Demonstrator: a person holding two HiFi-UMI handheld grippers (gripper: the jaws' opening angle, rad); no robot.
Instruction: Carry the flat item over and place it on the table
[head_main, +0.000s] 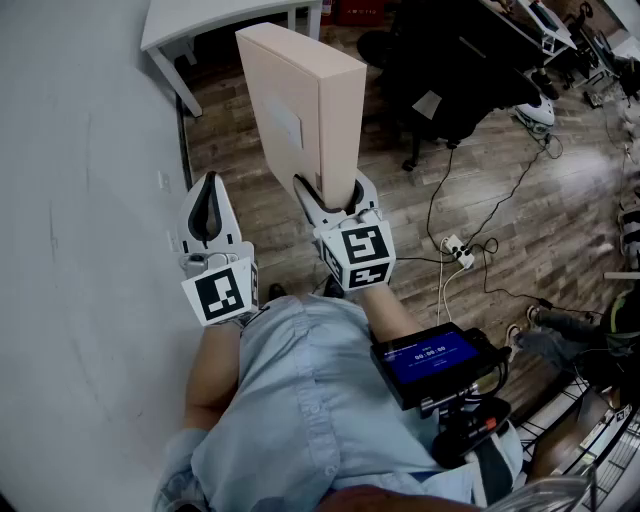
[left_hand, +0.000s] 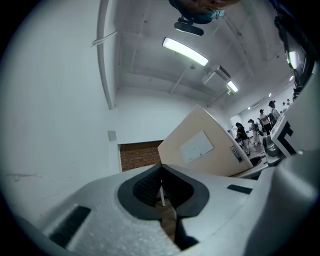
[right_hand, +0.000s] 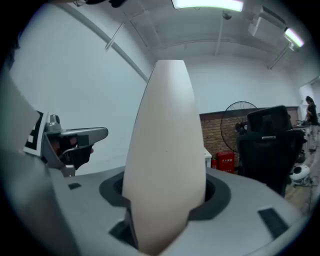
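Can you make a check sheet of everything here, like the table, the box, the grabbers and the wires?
Surface: white table, only a corner shows, ahead.
Job's things: flat beige box, held on edge in the air, not yet on the table.
Clutter: black office chair; blue-screen device at the person's waist.
Grippers: right gripper clamped on the box's lower end; left gripper jaws together, empty.
Cables: wires cross the wooden floor to a white power strip.
Surroundings: white wall on the left.

White wall (head_main: 70, 220) fills nine o'clock; wood-plank floor (head_main: 500, 190) spreads toward two; white table (head_main: 200, 18) at eleven; black office chair (head_main: 450, 70) at one.
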